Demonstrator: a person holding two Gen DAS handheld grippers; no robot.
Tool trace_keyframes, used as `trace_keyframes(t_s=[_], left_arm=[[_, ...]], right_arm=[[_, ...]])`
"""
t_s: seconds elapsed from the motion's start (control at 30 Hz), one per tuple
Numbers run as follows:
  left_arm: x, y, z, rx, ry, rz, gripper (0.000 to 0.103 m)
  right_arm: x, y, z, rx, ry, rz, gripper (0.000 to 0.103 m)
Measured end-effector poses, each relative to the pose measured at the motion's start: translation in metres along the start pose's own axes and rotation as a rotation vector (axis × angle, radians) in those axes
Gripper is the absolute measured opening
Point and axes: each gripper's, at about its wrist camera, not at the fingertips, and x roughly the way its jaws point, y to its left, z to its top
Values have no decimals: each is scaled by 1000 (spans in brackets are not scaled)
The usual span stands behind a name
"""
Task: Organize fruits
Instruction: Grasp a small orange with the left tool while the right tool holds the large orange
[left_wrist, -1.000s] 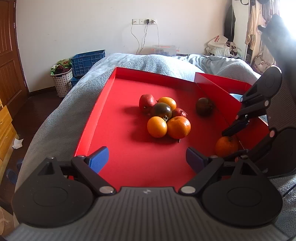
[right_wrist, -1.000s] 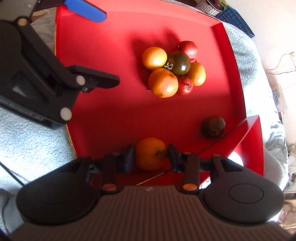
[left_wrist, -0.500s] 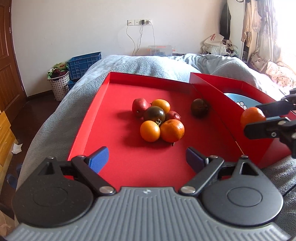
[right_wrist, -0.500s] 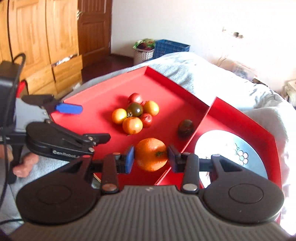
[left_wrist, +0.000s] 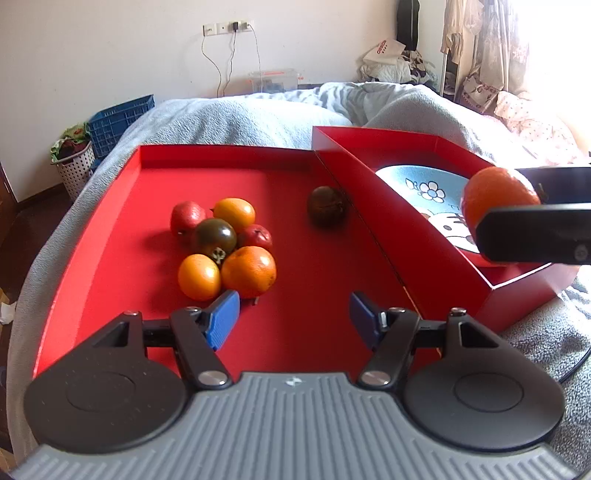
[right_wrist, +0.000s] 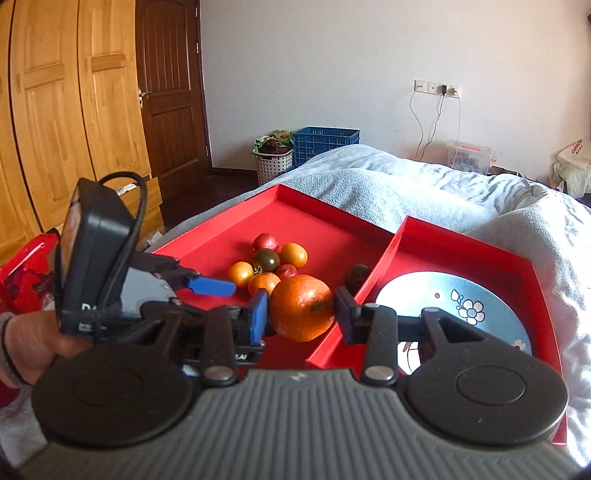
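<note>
My right gripper (right_wrist: 301, 314) is shut on an orange (right_wrist: 301, 308) and holds it in the air over the near edge of the two red boxes; the held orange also shows in the left wrist view (left_wrist: 495, 195), above the blue flowered plate (left_wrist: 424, 184). My left gripper (left_wrist: 293, 319) is open and empty, low over the large red tray (left_wrist: 129, 206), just in front of a cluster of several fruits (left_wrist: 225, 251). A dark brown fruit (left_wrist: 327, 210) lies alone by the tray's right wall.
The plate (right_wrist: 461, 306) lies in a smaller red box (right_wrist: 480, 247) to the right of the tray. Both boxes rest on a grey blanket (left_wrist: 240, 118) over a bed. A blue crate (right_wrist: 325, 144) and a white basket (right_wrist: 273, 158) stand by the far wall.
My right gripper has lifted the orange out of the tray's near right corner and carried it up and right, over the plate box. My left gripper has moved closer to the fruit cluster.
</note>
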Motion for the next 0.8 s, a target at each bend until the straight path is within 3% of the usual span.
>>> trace_keyframes(t_s=[0.17, 0.43, 0.5, 0.57, 0.8], left_arm=[[26, 8, 12, -78, 71, 30, 63], [40, 18, 25, -127, 74, 49, 62], [44, 15, 26, -112, 65, 71, 58], [46, 14, 26, -123, 61, 34, 41], [37, 9, 20, -108, 48, 39, 40]], right_arm=[[-6, -9, -1, 26, -22, 4, 42], [0, -12, -7, 42, -12, 22, 42], [0, -13, -7, 46, -10, 23, 42], [1, -15, -7, 48, -8, 19, 42], [-2, -14, -7, 56, -9, 10, 42]])
